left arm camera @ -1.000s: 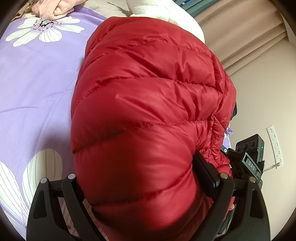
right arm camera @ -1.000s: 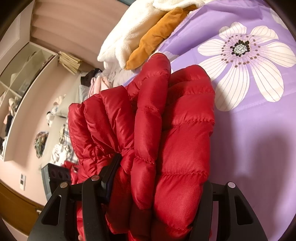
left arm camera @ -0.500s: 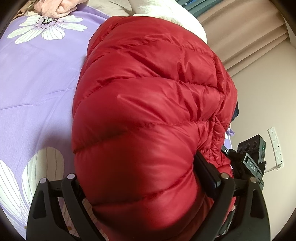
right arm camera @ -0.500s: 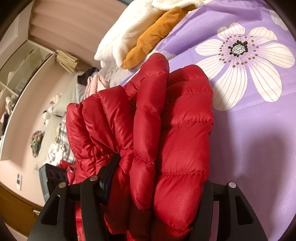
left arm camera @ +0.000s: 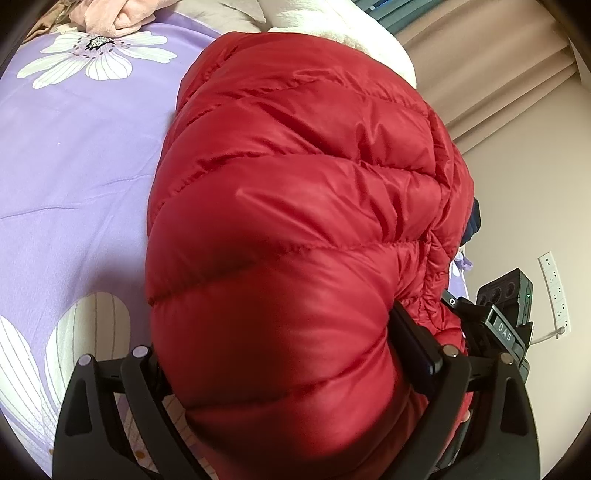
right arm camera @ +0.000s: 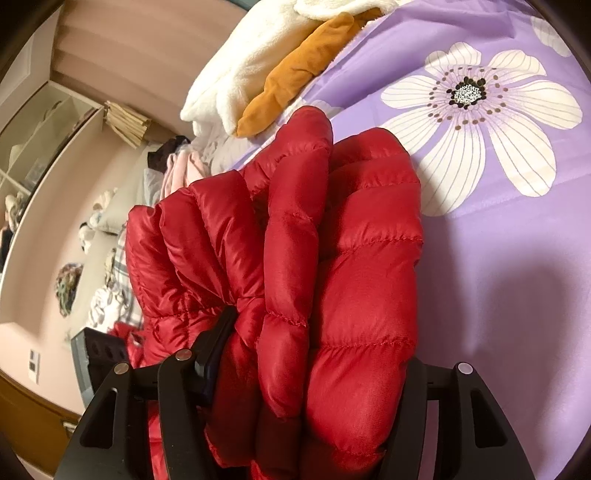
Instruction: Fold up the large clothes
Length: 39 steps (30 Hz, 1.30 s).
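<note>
A red quilted down jacket (left arm camera: pixel 303 221) is bunched in thick folds over a purple bedspread (left arm camera: pixel 74 155) with white flowers. My left gripper (left arm camera: pixel 291 354) is shut on a fat fold of the jacket, which fills the space between its fingers. My right gripper (right arm camera: pixel 314 354) is shut on another stack of the jacket's (right arm camera: pixel 332 258) folds. The jacket hides both grippers' fingertips. The right gripper's body (left arm camera: pixel 506 317) shows at the right of the left wrist view, past the jacket.
White fleece (right arm camera: pixel 251 74) and an orange garment (right arm camera: pixel 295 77) lie at the bed's far end. Pink clothes (left arm camera: pixel 107 14) lie at the far left. Beige curtains (left arm camera: pixel 498 66) and a wall with a power strip (left arm camera: pixel 554 288) are to the right. Shelves (right arm camera: pixel 37 140) stand beside the bed.
Both grippers keep their hold on the jacket. The views have shifted slightly, with the jacket bundle edging a little across the bedspread.
</note>
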Each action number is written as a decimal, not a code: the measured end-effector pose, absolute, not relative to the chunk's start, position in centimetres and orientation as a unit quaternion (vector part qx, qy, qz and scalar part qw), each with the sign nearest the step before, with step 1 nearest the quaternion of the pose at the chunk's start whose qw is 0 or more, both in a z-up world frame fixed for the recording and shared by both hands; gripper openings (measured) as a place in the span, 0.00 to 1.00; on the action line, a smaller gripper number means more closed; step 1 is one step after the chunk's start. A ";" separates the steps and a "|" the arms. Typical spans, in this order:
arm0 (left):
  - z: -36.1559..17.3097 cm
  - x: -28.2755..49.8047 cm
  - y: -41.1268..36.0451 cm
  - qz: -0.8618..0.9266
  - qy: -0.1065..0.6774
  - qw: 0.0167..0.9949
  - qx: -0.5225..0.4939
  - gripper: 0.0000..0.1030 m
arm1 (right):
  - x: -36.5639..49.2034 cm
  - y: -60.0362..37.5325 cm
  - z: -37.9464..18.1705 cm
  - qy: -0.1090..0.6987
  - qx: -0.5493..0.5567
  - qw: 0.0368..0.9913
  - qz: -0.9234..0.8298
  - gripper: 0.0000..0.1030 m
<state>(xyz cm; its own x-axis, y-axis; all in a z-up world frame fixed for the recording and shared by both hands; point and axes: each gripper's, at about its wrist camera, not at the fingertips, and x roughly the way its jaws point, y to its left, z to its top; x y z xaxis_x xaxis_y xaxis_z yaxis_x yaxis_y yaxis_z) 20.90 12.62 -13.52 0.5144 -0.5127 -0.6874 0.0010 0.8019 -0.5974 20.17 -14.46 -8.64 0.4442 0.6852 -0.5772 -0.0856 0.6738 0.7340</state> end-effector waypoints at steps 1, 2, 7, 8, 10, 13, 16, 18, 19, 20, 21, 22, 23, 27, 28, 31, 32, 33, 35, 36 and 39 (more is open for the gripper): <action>-13.5 21.0 12.6 -0.155 0.467 0.826 -0.273 0.93 | 20.1 -14.5 -8.6 0.467 0.321 0.787 0.244 0.58; -13.5 21.0 12.7 -0.155 0.468 0.827 -0.272 0.93 | 20.1 -14.5 -8.7 0.467 0.322 0.787 0.244 0.58; -13.6 21.1 12.8 -0.154 0.467 0.827 -0.272 0.93 | 20.1 -14.5 -8.7 0.467 0.320 0.787 0.243 0.58; -13.7 21.1 12.8 -0.153 0.468 0.827 -0.271 0.93 | 20.1 -14.5 -8.7 0.468 0.320 0.788 0.242 0.58; -13.7 21.2 12.8 -0.153 0.468 0.827 -0.271 0.93 | 20.1 -14.4 -8.7 0.468 0.319 0.788 0.241 0.58; -13.7 21.2 12.9 -0.153 0.468 0.827 -0.269 0.94 | 20.1 -14.4 -8.7 0.469 0.318 0.788 0.239 0.58; -13.7 21.2 13.1 -0.153 0.469 0.828 -0.269 0.94 | 20.1 -14.4 -8.7 0.469 0.319 0.788 0.238 0.58; -13.6 21.2 13.1 -0.151 0.469 0.829 -0.266 0.95 | 20.1 -14.4 -8.7 0.469 0.320 0.788 0.238 0.59; -13.6 21.2 13.2 -0.150 0.469 0.829 -0.265 0.95 | 20.1 -14.4 -8.8 0.469 0.320 0.788 0.237 0.59; -13.5 21.2 13.2 -0.149 0.469 0.829 -0.265 0.95 | 20.1 -14.4 -8.8 0.470 0.319 0.788 0.237 0.59; -13.5 21.2 13.2 -0.148 0.469 0.830 -0.264 0.95 | 20.1 -14.4 -8.8 0.471 0.319 0.788 0.237 0.59; -13.4 21.2 13.3 -0.147 0.469 0.830 -0.263 0.95 | 20.1 -14.3 -8.7 0.471 0.318 0.788 0.236 0.59; -13.3 21.2 13.3 -0.146 0.469 0.831 -0.261 0.95 | 20.1 -14.3 -8.7 0.471 0.318 0.788 0.236 0.59; -13.0 21.1 13.5 -0.140 0.470 0.833 -0.256 0.95 | 20.1 -14.3 -8.6 0.473 0.316 0.789 0.233 0.61; -12.8 21.0 13.6 -0.137 0.470 0.834 -0.254 0.95 | 20.1 -14.3 -8.6 0.474 0.314 0.790 0.232 0.61; -12.4 20.9 13.5 -0.128 0.471 0.838 -0.244 0.95 | 20.2 -14.1 -8.5 0.476 0.307 0.792 0.227 0.62; -12.2 20.8 13.5 -0.124 0.471 0.840 -0.240 0.95 | 20.2 -14.0 -8.4 0.477 0.303 0.794 0.225 0.63; -12.0 20.7 13.5 -0.118 0.471 0.842 -0.234 0.95 | 20.3 -13.9 -8.4 0.478 0.300 0.795 0.223 0.63; -11.5 20.4 13.4 -0.106 0.470 0.848 -0.221 0.95 | 20.3 -13.7 -8.2 0.480 0.293 0.797 0.219 0.64; -11.1 20.2 13.2 -0.099 0.468 0.852 -0.211 0.95 | 20.3 -13.6 -8.1 0.481 0.290 0.799 0.217 0.64; -10.1 19.7 12.6 -0.074 0.462 0.866 -0.175 0.95 | 20.3 -13.7 -8.0 0.483 0.284 0.801 0.213 0.65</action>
<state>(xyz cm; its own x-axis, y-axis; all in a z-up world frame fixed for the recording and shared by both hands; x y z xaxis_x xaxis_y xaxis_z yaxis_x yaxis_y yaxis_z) 19.71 12.61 -10.06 0.5614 -0.2901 -0.7750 -0.0334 0.9278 -0.3715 20.27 -13.69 -8.05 0.4439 0.6142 -0.6525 -0.0667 0.7487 0.6595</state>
